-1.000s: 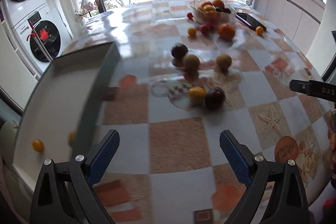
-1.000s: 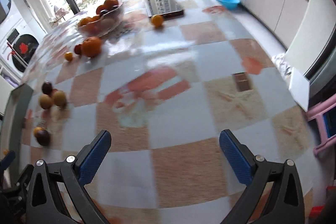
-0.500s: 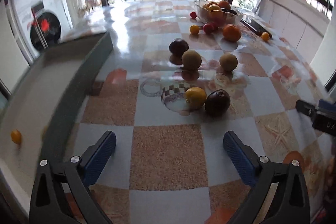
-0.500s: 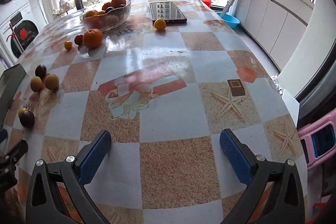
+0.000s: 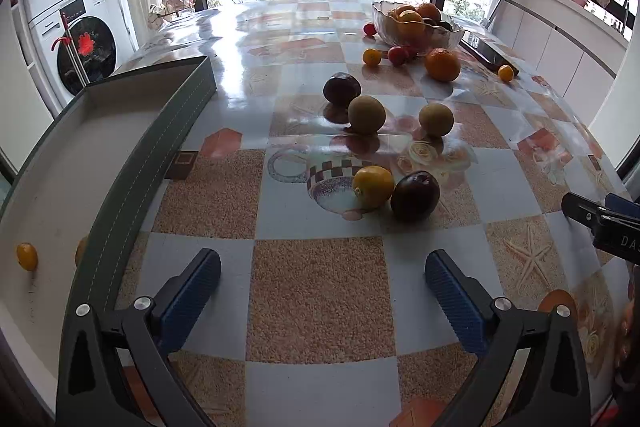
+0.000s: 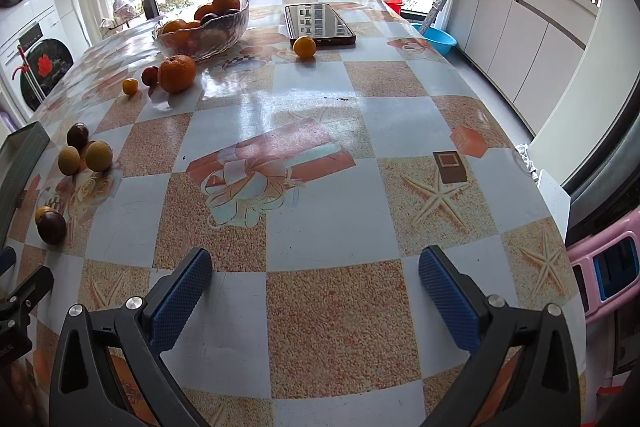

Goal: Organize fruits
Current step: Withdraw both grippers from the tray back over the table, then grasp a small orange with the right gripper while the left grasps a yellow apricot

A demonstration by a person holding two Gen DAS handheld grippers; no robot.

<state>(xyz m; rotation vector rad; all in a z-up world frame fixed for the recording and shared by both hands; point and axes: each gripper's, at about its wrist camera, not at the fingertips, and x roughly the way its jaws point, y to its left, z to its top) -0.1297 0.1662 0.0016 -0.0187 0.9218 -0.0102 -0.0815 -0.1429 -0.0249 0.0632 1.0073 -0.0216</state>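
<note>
Left gripper jaws had just been opening, now wide, nothing between; right gripper wide apart, empty; fruits loose on table; tray at left.

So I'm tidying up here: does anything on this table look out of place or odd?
Yes. Fruit lies loose on the table instead of in the glass bowl: an orange, a dark plum and others. A phone also lies among the fruit, a small orange touching it.
</note>
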